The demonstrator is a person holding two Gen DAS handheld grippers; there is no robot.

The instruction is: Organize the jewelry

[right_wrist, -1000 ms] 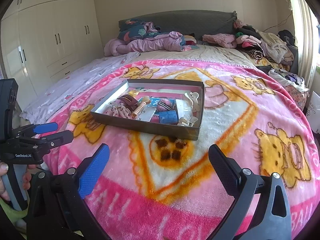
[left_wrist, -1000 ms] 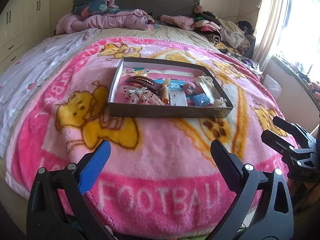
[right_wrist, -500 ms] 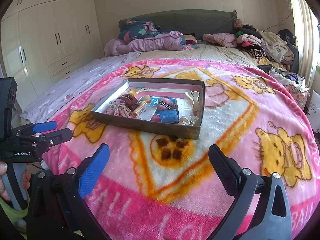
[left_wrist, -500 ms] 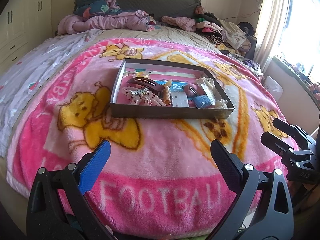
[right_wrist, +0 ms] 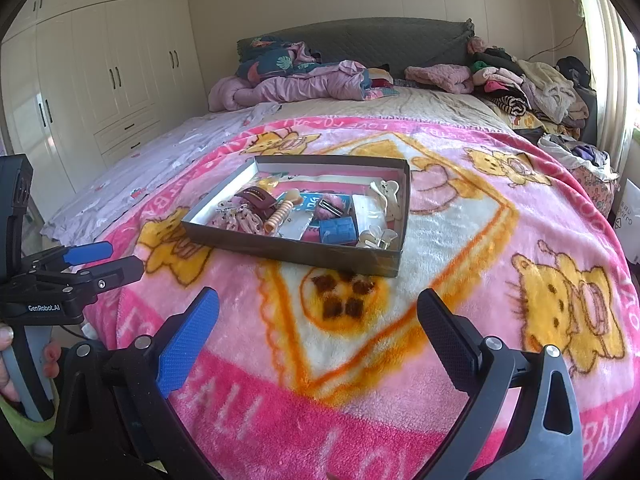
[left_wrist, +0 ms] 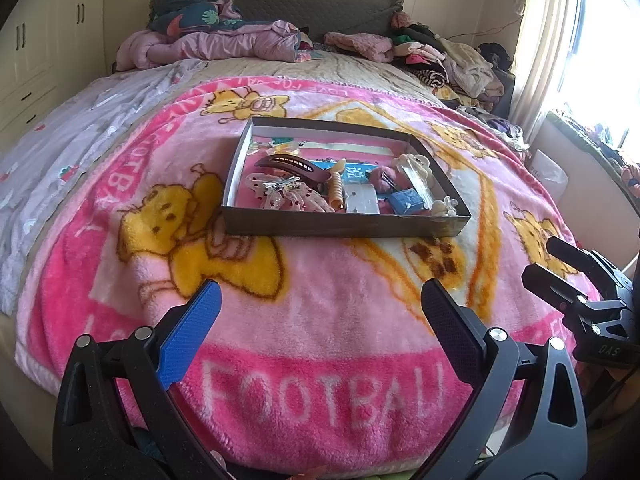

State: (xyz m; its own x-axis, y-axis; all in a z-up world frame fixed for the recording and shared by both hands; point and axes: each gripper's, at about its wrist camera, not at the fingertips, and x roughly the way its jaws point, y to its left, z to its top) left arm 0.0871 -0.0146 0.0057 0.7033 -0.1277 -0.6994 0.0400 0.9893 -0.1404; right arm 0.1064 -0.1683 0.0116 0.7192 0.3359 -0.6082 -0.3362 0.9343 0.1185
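Note:
A shallow cardboard box (left_wrist: 344,227) (right_wrist: 288,246) lies on the pink cartoon blanket (left_wrist: 320,320) in the middle of the bed. It holds a jumble of hair clips and trinkets: a dark maroon clip (left_wrist: 294,165), an orange spiral tie (left_wrist: 337,192), a blue box (left_wrist: 407,201), white claw clips (right_wrist: 378,237). My left gripper (left_wrist: 320,312) is open and empty, over the blanket's near edge. My right gripper (right_wrist: 318,316) is open and empty too, to its right, and shows in the left wrist view (left_wrist: 560,260).
Piled clothes and quilts (left_wrist: 224,40) lie at the headboard and along the bed's right side (right_wrist: 532,88). White wardrobes (right_wrist: 100,92) stand to the left. A window with a curtain (left_wrist: 560,40) is on the right. A white bag (left_wrist: 550,170) sits beside the bed.
Both grippers have edged slightly forward toward the box; the view has shifted a little. Both stay open and empty.

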